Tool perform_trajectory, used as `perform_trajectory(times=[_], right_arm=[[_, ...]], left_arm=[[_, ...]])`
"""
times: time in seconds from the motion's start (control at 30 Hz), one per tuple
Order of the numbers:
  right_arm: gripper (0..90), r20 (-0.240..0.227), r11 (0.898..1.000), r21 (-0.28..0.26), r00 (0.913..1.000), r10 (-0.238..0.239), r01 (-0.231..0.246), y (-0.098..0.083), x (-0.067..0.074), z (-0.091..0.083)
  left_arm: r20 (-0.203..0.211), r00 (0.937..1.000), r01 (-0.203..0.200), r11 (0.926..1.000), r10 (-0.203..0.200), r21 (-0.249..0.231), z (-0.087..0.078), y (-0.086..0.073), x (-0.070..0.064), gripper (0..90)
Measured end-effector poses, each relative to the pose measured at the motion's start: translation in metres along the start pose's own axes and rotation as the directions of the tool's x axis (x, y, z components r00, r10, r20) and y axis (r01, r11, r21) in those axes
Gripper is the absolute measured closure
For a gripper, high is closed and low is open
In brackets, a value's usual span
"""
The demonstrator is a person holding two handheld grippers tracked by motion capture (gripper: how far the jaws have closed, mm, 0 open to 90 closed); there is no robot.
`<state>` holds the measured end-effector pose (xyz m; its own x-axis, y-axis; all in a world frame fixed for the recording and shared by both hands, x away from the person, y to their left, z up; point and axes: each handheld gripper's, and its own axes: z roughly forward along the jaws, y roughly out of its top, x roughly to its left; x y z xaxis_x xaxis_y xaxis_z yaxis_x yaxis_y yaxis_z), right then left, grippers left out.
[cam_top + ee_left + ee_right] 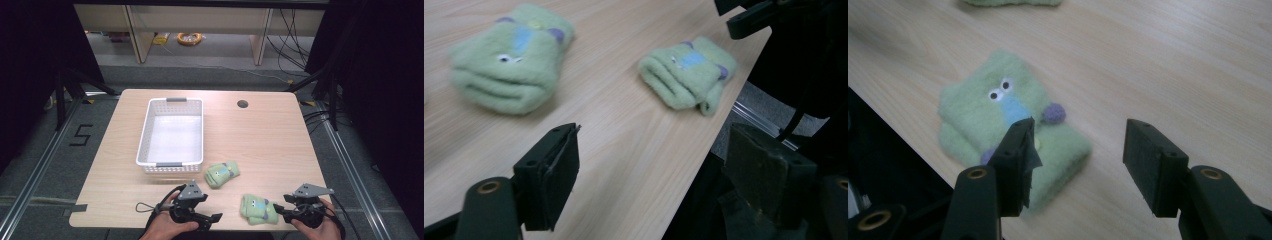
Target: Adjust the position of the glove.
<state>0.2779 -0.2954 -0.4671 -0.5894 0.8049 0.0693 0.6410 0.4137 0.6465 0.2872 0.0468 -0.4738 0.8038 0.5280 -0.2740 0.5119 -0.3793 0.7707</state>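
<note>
Right gripper view: right gripper [1075, 165] fingers part-open, empty, over near sock [1008, 130]; centre before pinching. Left gripper [651, 180] wide open, empty.

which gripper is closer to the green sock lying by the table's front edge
Right. The right gripper sits just beside the sock at the front edge, jaws open. The left gripper is farther off on its other side.
</note>
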Motion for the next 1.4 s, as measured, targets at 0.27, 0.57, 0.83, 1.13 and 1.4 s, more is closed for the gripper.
perform_trajectory(times=[0.27,0.57,0.83,1.13,1.4], right_arm=[[55.8,0.001,1.000,-0.002,1.0000,0.006,-0.006,0.004,-0.001,0.006],[57.4,-0.010,1.000,0.021,0.9999,0.002,-0.002,0.004,-0.003,0.012],[58.9,-0.018,0.999,0.036,0.9998,0.004,-0.003,0.006,-0.004,0.023],[63.6,-0.028,0.997,0.071,0.9996,0.006,-0.004,0.003,-0.003,0.032],[81.2,-0.061,0.998,0.055,0.9976,-0.031,0.034,0.001,-0.002,0.033]], left_arm=[[0.036,0.9993,0.001,0.9995,-0.002,0.032,0.027,0.009,-0.009,28.6],[0.089,0.9953,-0.044,0.9969,0.038,0.065,0.051,0.014,-0.018,40.1],[0.090,0.9947,-0.059,0.9938,0.051,0.094,0.073,0.020,-0.018,45.0],[0.059,0.9893,-0.141,0.9791,0.134,0.146,0.094,0.019,-0.026,51.9],[0.052,0.9863,-0.163,0.9767,0.157,0.140,0.095,0.018,-0.027,76.0]])
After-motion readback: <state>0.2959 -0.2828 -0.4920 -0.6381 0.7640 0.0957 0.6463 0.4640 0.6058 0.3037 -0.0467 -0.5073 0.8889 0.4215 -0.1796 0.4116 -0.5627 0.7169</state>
